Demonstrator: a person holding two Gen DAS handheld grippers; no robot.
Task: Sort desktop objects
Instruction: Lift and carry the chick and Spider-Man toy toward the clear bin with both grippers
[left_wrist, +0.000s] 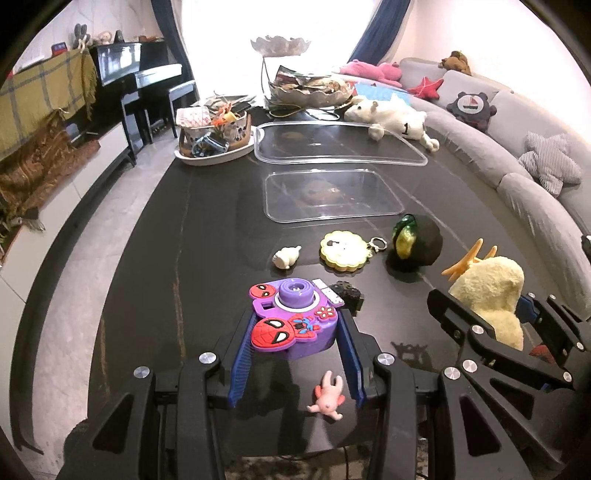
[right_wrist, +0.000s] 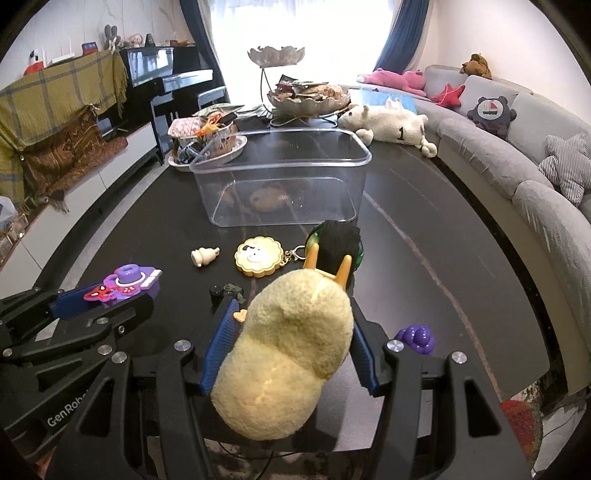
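Sunlight from the curtained window is falling across the dark bench (right_wrist: 424, 236), where the clear plastic bin (right_wrist: 280, 184) is standing open straight ahead of both tongs. The yellow plush duck (right_wrist: 291, 350) is sitting pinched between the right tongs (right_wrist: 291, 332), its long body running back along the fingers and its orange feet pointing toward the bin. The purple toy camera (left_wrist: 293, 317) is sitting clamped in the left tongs (left_wrist: 295, 343), a little farther to the left of the bin. I judge the right side nearer the bin's mouth. A round yellow keychain (right_wrist: 258, 260), a small white figure (right_wrist: 205, 255) and a green-and-black ball (left_wrist: 413, 243) are lying between tongs and bin.
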